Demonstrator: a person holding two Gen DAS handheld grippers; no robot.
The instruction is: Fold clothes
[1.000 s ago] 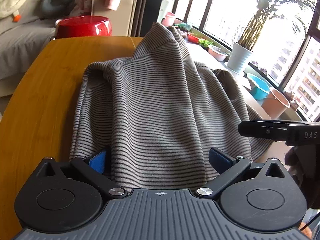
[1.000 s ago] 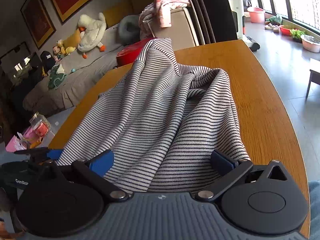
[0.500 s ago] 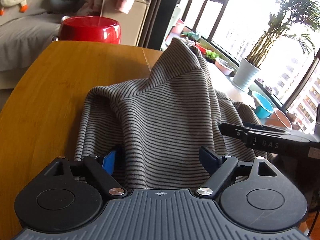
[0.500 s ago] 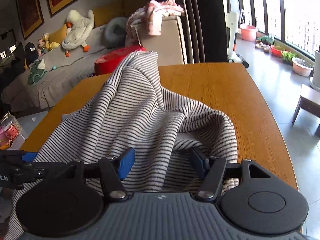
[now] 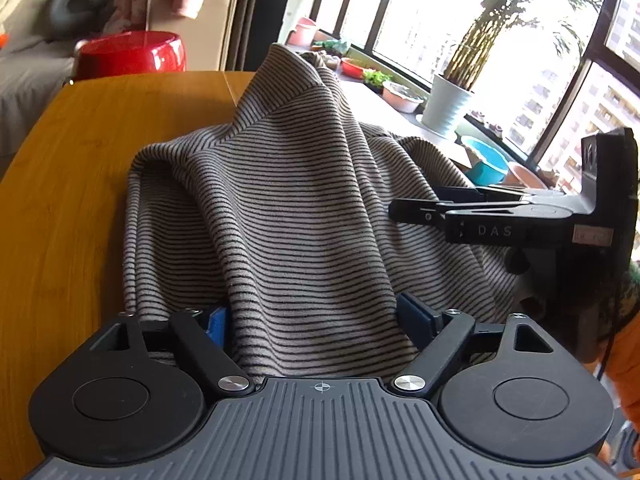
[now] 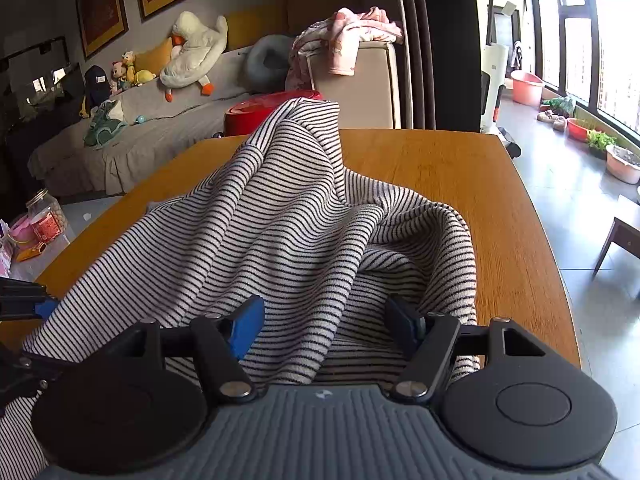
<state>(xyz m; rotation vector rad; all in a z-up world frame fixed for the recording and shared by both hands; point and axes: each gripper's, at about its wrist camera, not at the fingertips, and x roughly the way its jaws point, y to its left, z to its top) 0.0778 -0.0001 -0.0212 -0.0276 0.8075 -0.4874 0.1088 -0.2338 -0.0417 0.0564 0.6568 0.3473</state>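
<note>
A grey striped garment lies bunched on the wooden table, one part standing up in a peak at the far end. My left gripper has a fold of it between its blue pads; the jaws are closing and stand wide. In the right wrist view the same garment runs between the fingers of my right gripper, whose jaws are opening slightly. The right gripper reaches in from the right over the cloth's edge. The left gripper shows at the left edge.
A red round tub stands beyond the table's far edge. Behind it are a sofa with plush toys and a beige chair draped with pink clothes. A potted plant and basins line the window. A jar sits low left.
Both pairs of jaws have narrowed around the cloth. In the left wrist view the right gripper has come further in over the garment. The cloth has bunched up more between the fingers.
</note>
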